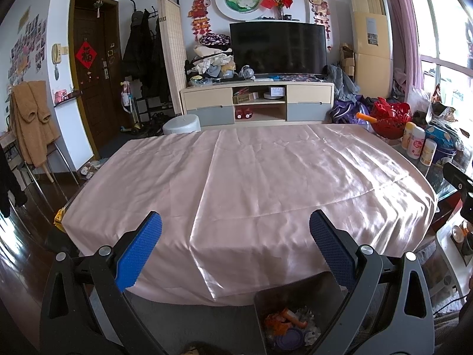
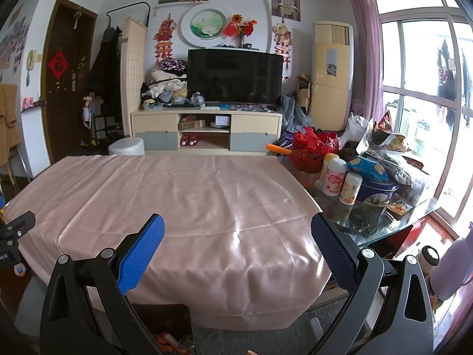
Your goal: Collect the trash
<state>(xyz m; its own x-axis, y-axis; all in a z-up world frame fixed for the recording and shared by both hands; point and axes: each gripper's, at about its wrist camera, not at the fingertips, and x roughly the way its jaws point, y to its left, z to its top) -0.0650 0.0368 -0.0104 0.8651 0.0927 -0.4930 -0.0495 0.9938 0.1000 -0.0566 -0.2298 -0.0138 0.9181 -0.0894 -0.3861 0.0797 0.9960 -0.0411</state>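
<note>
The left gripper (image 1: 236,247) is spread wide and holds nothing. It hangs over the near edge of the table, which wears a pink cloth (image 1: 251,177). The cloth looks bare. No scraps show on it.

Right below this gripper, on the floor next to the table, sits a dark bin (image 1: 295,319). Inside it lie orange bits, a white crumpled bit and a purple round lid. That is where the trash is now. The bin is under the gripper's right finger, so the left gripper is the nearer one to it.

The right gripper (image 2: 238,248) is also spread wide and holds nothing. It hangs over the right part of the cloth. In its view the bin (image 2: 165,319) shows down low on the left side, with orange bits peeking out.

Farther right, past the cloth, the bare glass end of the table holds white bottles (image 2: 334,177), a blue tin (image 2: 378,190) and crinkly snack bags (image 2: 387,145). These lie ahead and to the right of the right gripper, so that one is nearer. I cannot tell if any of them are trash. If more must be picked up, I think it would come from that side.
</note>
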